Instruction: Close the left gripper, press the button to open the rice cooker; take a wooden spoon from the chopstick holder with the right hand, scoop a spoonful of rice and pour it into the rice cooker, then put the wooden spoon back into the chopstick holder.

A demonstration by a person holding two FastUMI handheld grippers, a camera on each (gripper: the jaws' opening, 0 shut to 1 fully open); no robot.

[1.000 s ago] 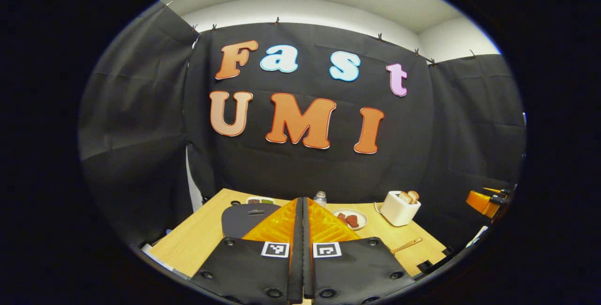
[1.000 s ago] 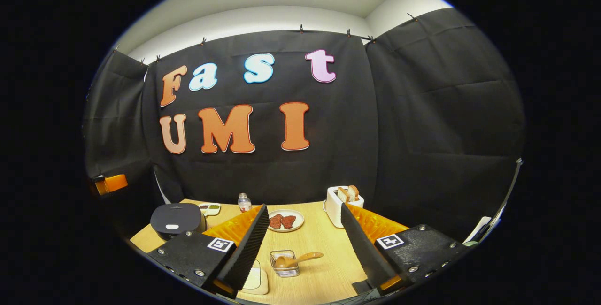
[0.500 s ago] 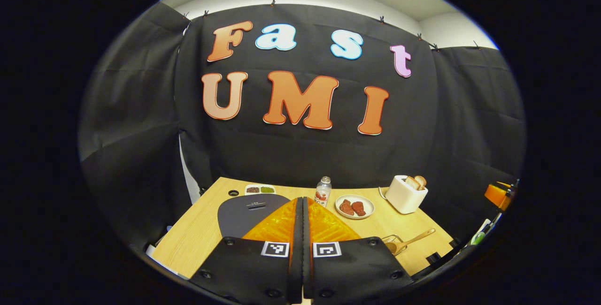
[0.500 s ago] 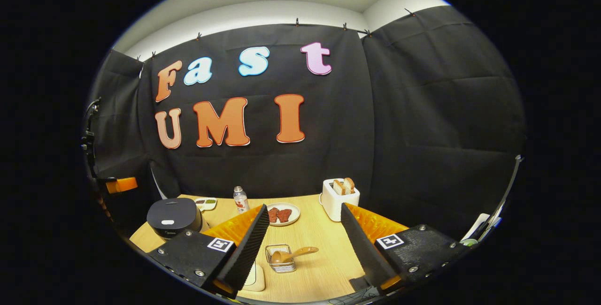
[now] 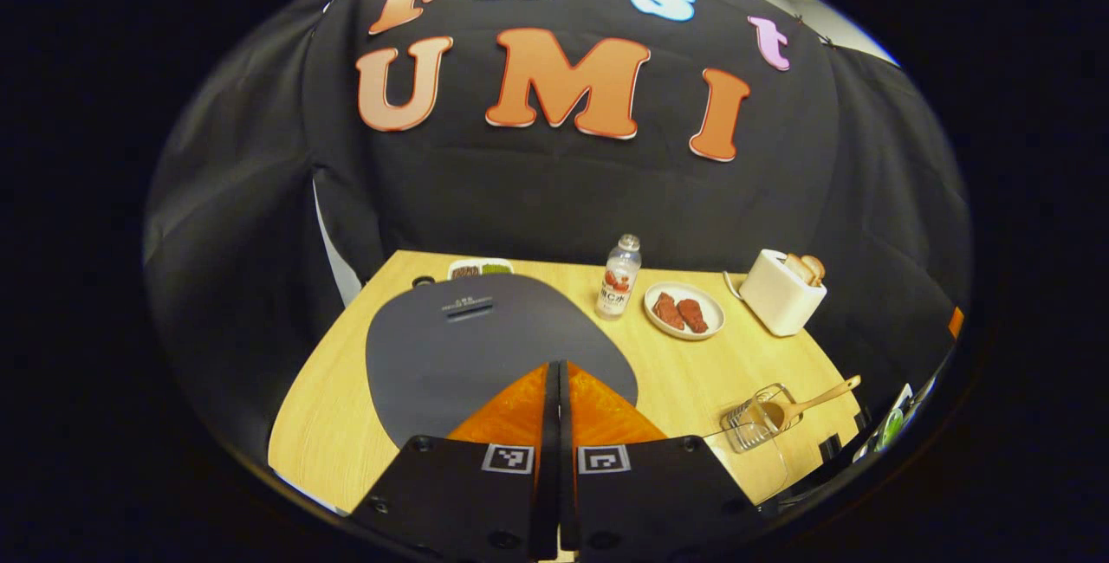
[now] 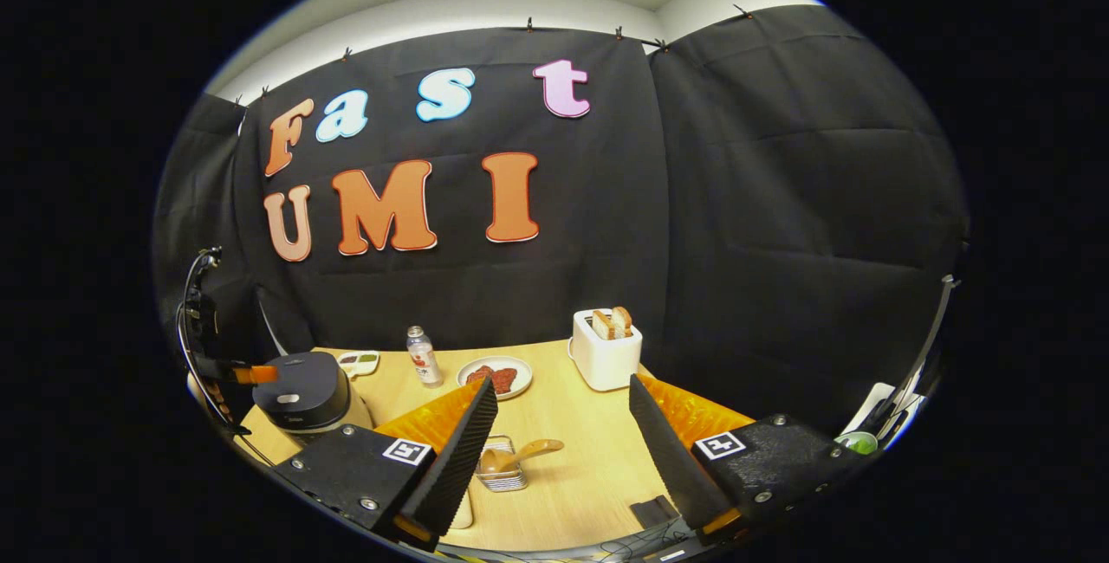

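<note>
The left gripper (image 5: 559, 372) hangs just above the dark lid of the rice cooker (image 5: 468, 338), its jaws clenched together with nothing between them. The cooker sits at the left end of the wooden counter (image 5: 346, 424), lid down. In the right gripper view the left gripper's tip (image 6: 256, 374) pokes in over the cooker (image 6: 308, 390). The right gripper (image 6: 563, 424) is held back over the near edge of the counter, jaws released and spread wide, grasping nothing. Between them, farther off, stands the wire chopstick holder (image 6: 502, 476) with the wooden spoon (image 6: 520, 455) resting in it (handle leaning out to the right). Behind sit a small bottle (image 6: 422, 357), a plate (image 6: 496, 372) of something red, and a white toaster (image 6: 604, 348) with bread.
</note>
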